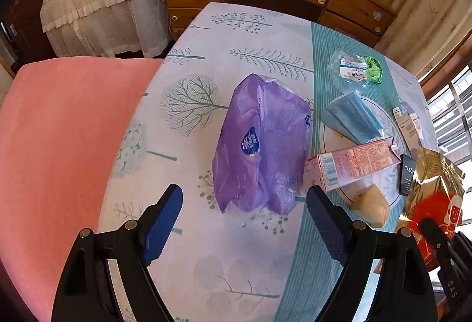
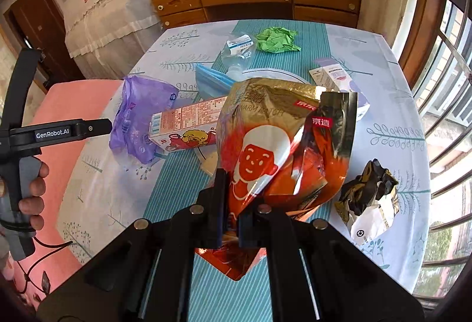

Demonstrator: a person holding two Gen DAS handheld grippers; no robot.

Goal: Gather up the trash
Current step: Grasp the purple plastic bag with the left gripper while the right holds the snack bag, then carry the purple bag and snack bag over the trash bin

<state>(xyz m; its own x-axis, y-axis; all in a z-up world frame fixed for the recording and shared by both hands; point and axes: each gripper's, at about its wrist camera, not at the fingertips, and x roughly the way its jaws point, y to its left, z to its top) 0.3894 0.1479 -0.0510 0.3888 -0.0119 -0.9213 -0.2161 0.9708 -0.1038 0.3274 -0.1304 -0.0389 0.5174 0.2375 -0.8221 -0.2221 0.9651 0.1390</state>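
right hand-held gripper [image 2: 233, 221] clenched on gold-red foil bag [image 2: 280, 145] | left hand-held gripper [image 1: 244, 221] released above purple bag [image 1: 259, 145] | straddle its crumpled middle (flimsy plastic), then squeeze

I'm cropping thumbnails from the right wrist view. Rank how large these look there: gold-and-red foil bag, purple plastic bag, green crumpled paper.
1. gold-and-red foil bag, held nearest the camera, which inflates it
2. purple plastic bag
3. green crumpled paper, farthest away

Purple bag [image 1: 259, 142], gold-and-red foil pouch [image 2: 280, 145]
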